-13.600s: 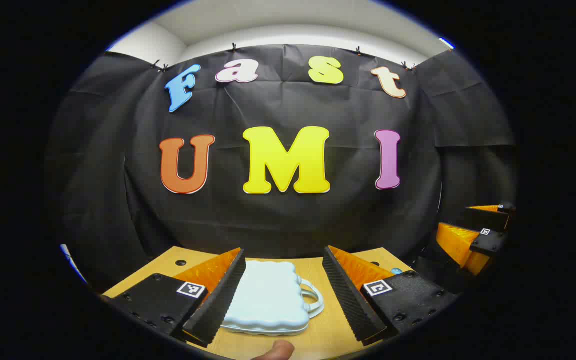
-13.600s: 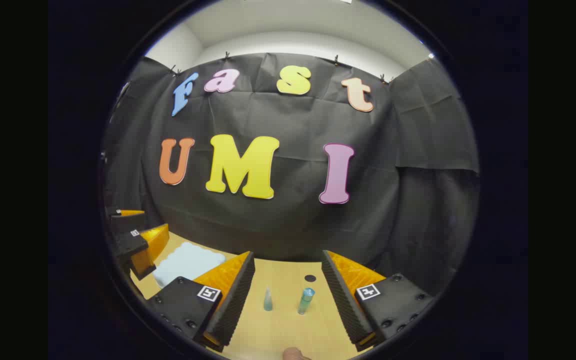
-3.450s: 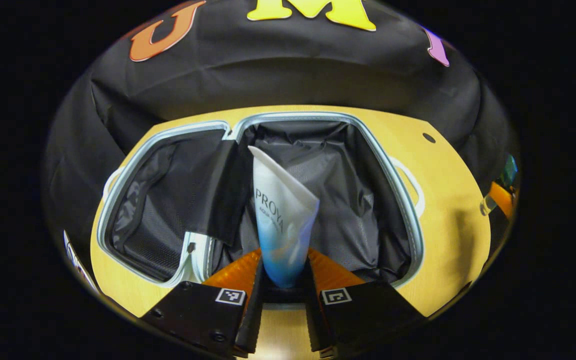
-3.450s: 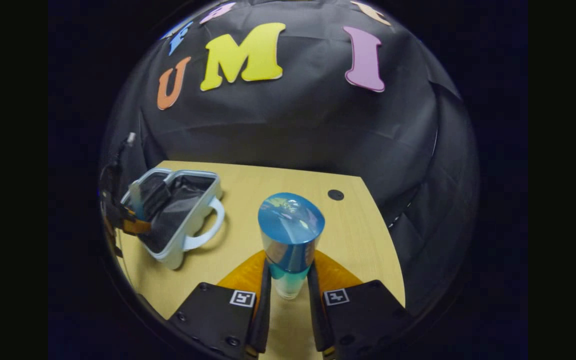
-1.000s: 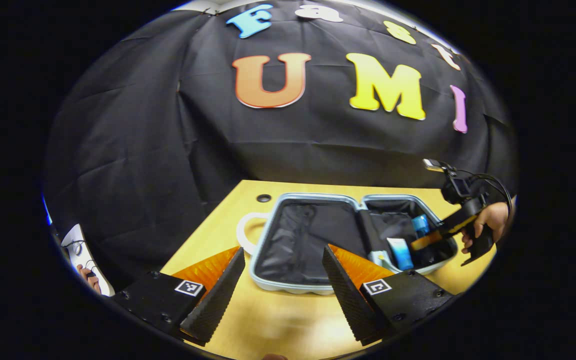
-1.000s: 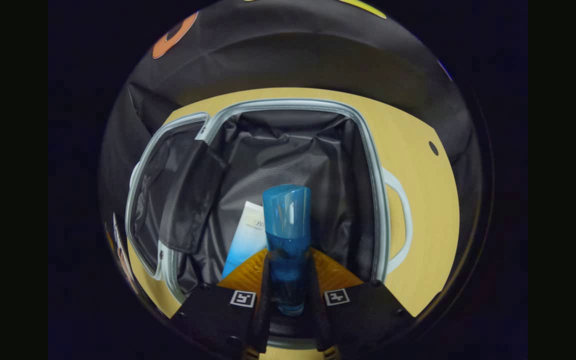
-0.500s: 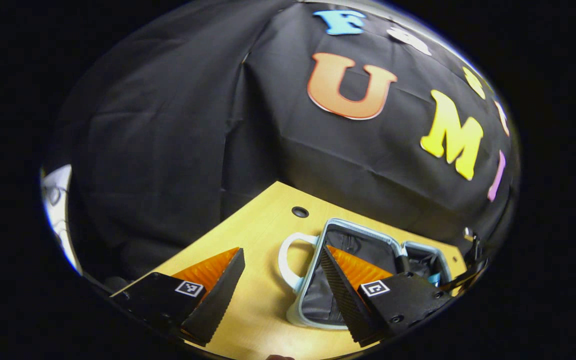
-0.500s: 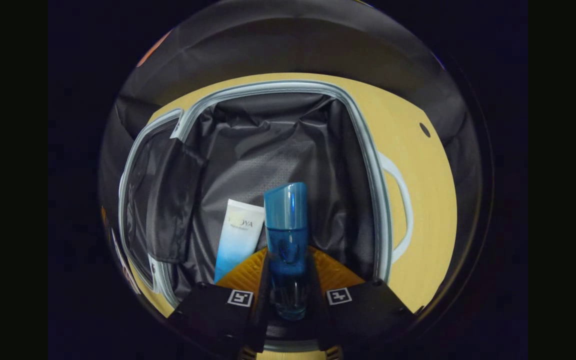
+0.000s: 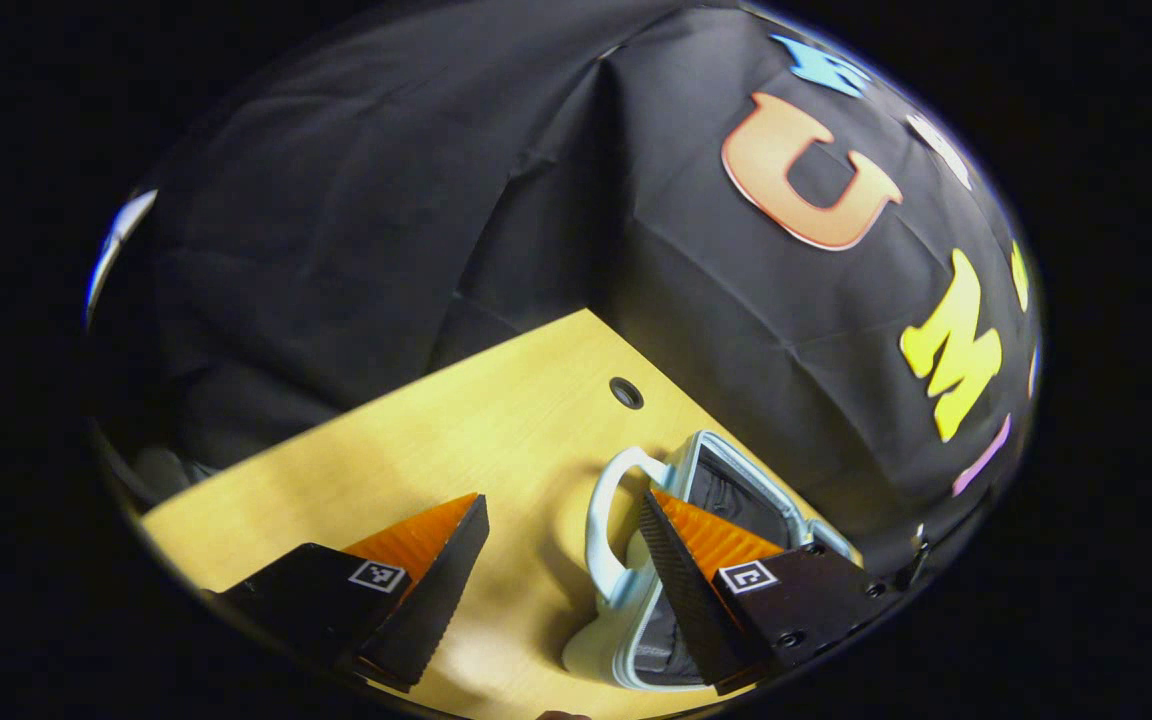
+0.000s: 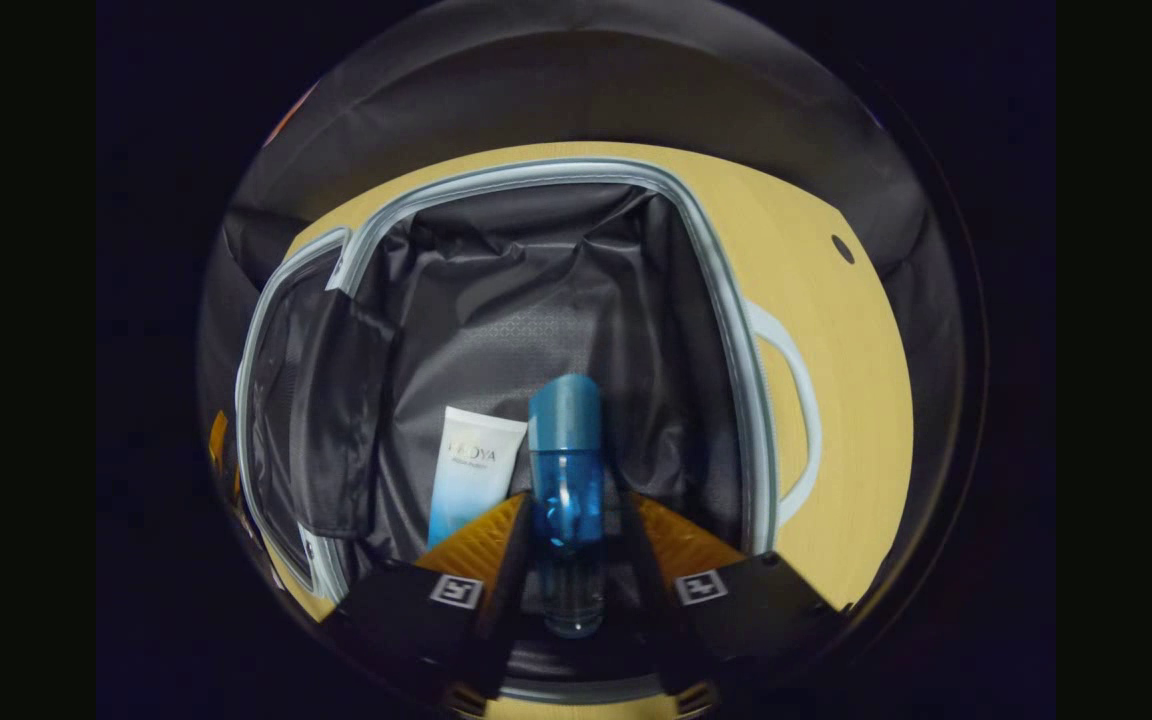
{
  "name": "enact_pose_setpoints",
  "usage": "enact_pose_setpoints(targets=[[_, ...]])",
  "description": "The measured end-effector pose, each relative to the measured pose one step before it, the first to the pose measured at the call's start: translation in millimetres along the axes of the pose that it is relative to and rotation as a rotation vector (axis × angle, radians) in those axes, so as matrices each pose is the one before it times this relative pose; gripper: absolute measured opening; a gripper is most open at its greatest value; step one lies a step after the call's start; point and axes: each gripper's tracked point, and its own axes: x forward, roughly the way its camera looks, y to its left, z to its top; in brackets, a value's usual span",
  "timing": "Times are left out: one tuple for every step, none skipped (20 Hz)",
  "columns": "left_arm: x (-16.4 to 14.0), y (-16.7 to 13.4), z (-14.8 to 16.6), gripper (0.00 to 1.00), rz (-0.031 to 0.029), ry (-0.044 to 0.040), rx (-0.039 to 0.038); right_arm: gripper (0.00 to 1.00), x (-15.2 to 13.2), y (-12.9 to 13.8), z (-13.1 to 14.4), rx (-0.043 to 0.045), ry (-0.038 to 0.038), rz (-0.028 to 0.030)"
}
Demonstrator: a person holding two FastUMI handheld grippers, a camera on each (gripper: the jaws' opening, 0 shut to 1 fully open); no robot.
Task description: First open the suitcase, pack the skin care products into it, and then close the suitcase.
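Note:
The pale blue suitcase lies open on the table, its black lining showing. In its right half a white-and-blue tube lies flat. A blue bottle lies beside the tube, between the fingers of my right gripper. That gripper is open, with small gaps on both sides of the bottle. In the left gripper view, my left gripper is open and holds nothing, just above the table. It hangs by the suitcase's white handle, and its right finger overlaps the case's edge.
The wooden table has a small cable hole near the back wall. A second white handle sticks out on the case's right side. A black flap hangs across the hinge between the two halves.
My right gripper lowered the blue bottle into the case beside the tube and spread its fingers off it. My left gripper swung away leftward to the handle end of the suitcase.

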Motion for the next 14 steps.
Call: enact_pose_setpoints(targets=[[2.89,-1.39,-2.73,0.98,-0.01852,0.00912,-0.05293,0.67,-7.01,4.56,0.94,0.00640,-0.01356,0.03287],[5.56,0.26,-3.22,0.97,-0.01509,0.01584,-0.04107,0.73,-6.42,7.76,4.10,0.01081,-0.01484,0.03606],[4.28,1.89,-2.44,0.97,-0.00552,0.00797,-0.02749,0.77,-9.23,5.86,3.92,0.00260,-0.02658,0.02888],[2.69,1.48,-3.35,0.96,-0.00114,0.01337,-0.01755,0.78,-12.89,5.89,6.64,-0.00890,-0.03784,0.02857],[4.08,0.50,-4.08,0.96,-0.00744,0.02124,-0.01969,0.79,-15.47,5.42,7.71,-0.02236,-0.03924,0.02416],[2.73,0.35,-3.75,0.94,-0.00816,0.02223,-0.02332,0.79,-18.09,4.23,5.63,-0.02400,-0.04083,0.01879],[3.75,0.08,-3.91,0.88,-0.00877,0.01899,-0.02397,0.77,-19.47,4.48,7.80,-0.01978,-0.04307,0.02386],[4.30,-2.25,-5.28,0.83,-0.01858,0.02008,-0.02305,0.79,-20.16,3.77,6.69,-0.01406,-0.04549,0.01854],[2.69,-1.92,-3.79,0.87,-0.01228,0.01786,-0.01249,0.79,-21.80,-0.96,9.26,-0.00943,-0.04701,0.00436],[5.61,1.69,-7.67,0.76,-0.00164,0.02787,-0.00829,0.80,-23.49,-4.41,8.26,-0.00535,-0.04823,-0.00192],[4.17,-3.00,-5.21,0.66,-0.02144,0.02105,-0.01036,0.80,-23.13,-7.21,8.22,-0.00961,-0.03783,-0.00825],[1.95,-5.66,-1.40,0.46,-0.02247,0.00921,-0.01004,0.80,-20.88,-10.63,7.25,-0.00149,-0.04617,-0.02087],[2.89,-1.26,2.81,0.34,0.00349,-0.01013,-0.00236,0.77,-20.18,-12.06,9.40,0.00045,-0.04590,-0.01919],[3.53,-0.02,2.39,0.13,-0.00114,-0.00594,0.00511,0.80,-19.26,-14.95,8.06,-0.00213,-0.03681,-0.03186]])
